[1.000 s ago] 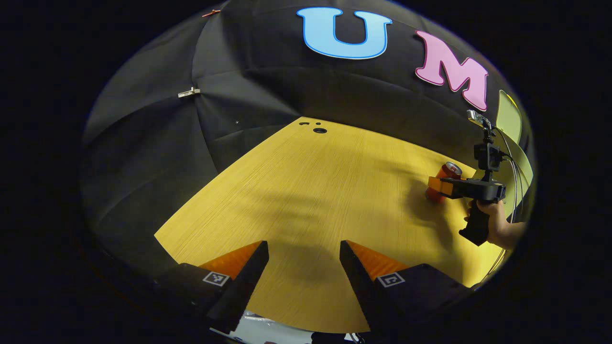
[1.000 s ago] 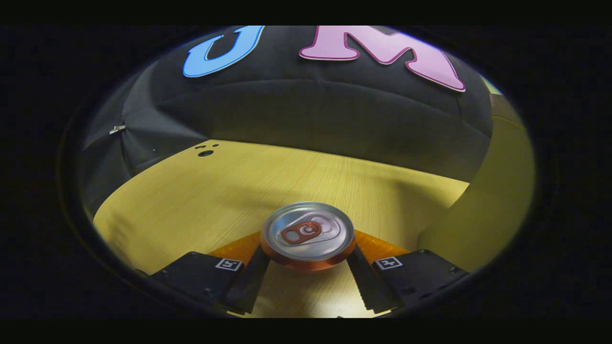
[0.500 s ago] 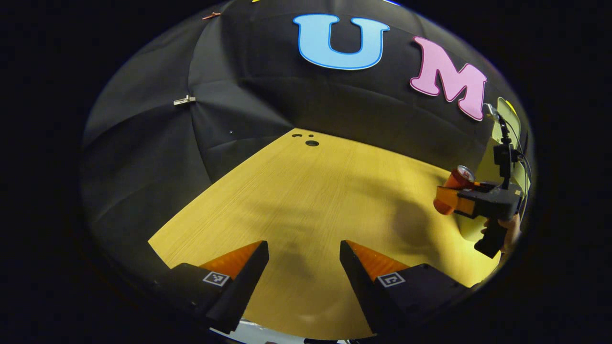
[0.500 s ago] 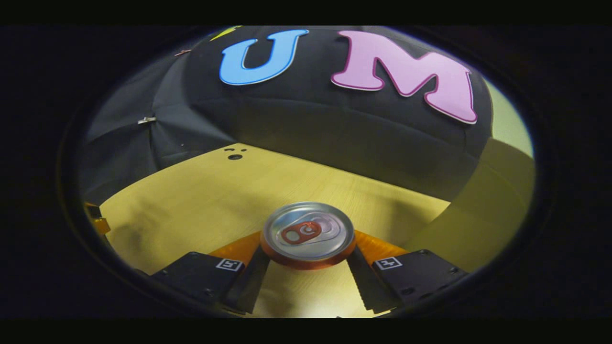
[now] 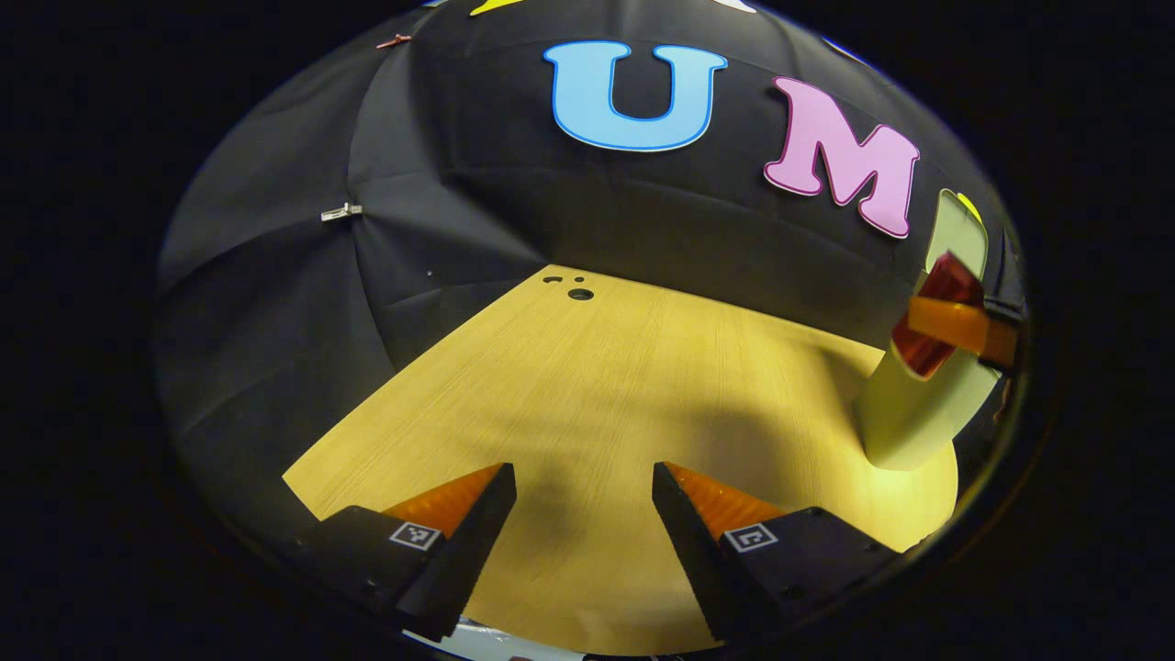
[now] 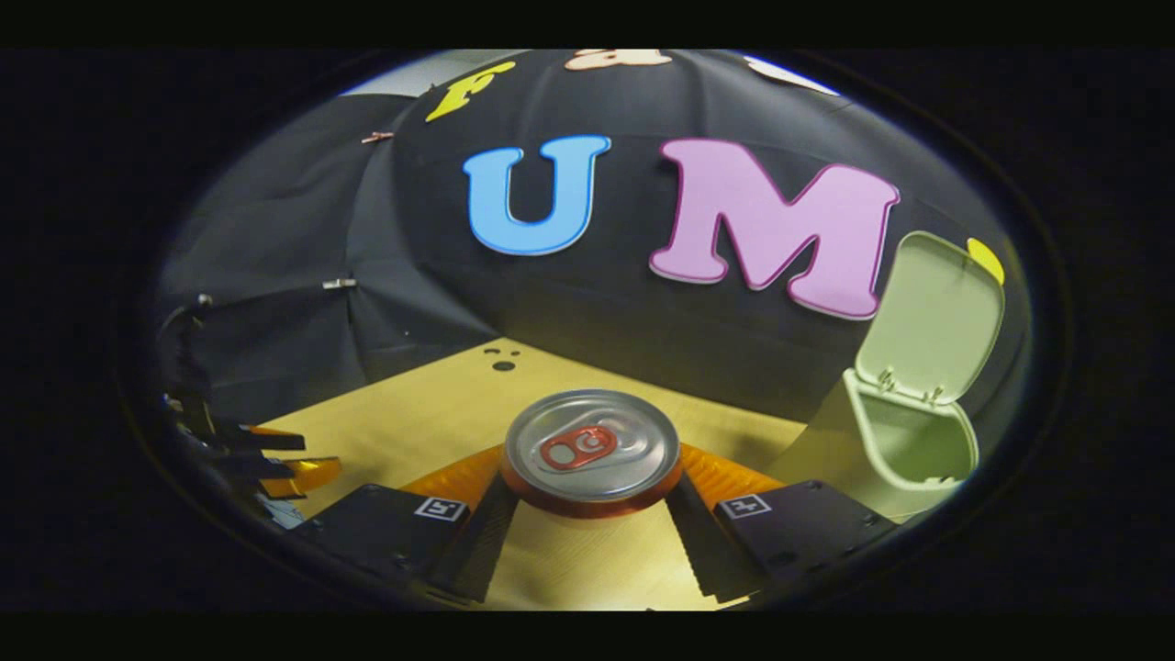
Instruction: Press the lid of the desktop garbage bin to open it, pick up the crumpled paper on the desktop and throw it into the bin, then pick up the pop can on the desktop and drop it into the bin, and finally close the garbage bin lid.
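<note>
- Right tongs (image 6: pixel 587 514) of mine are clamped on the can (image 6: pixel 592 452), a finger pressing each side, can upright and lifted clear of the table (image 6: pixel 431 413).
- Left tongs (image 5: pixel 584 514) hang spread wide over the table, holding and touching nothing.
- Bin (image 6: pixel 904 441) stands to the right of the can, its lid (image 6: pixel 932 317) tipped up and open.
- From the left gripper view, the can (image 5: pixel 927 317) hangs in front of the bin's (image 5: pixel 909 413) upper part.
</note>
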A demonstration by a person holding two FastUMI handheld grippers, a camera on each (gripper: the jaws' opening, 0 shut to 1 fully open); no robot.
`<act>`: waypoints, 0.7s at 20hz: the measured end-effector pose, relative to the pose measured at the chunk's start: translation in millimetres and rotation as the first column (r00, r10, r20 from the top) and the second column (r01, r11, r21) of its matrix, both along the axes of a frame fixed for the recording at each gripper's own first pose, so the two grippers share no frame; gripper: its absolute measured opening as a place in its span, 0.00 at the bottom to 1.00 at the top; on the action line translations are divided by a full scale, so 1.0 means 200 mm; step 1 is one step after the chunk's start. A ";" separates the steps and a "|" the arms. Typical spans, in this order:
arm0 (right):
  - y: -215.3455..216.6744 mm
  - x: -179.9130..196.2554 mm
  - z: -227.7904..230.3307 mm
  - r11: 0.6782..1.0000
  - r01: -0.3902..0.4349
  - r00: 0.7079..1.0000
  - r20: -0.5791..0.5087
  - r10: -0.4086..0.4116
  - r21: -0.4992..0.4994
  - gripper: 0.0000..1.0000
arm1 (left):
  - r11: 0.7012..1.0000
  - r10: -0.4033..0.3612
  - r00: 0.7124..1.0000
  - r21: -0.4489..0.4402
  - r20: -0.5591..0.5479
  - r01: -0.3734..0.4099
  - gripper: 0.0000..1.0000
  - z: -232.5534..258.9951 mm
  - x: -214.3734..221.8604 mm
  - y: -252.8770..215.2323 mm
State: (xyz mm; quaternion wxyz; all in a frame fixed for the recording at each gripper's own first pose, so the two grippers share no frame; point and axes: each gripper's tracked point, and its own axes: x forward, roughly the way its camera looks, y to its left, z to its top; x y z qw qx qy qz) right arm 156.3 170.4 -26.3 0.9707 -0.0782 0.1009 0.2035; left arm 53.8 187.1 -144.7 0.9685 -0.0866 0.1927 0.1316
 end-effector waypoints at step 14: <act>-0.77 0.05 0.48 0.970 0.203 0.972 0.096 -0.216 0.131 0.84 | 0.981 -0.174 0.984 0.096 0.033 0.171 0.96 0.16 0.18 -0.43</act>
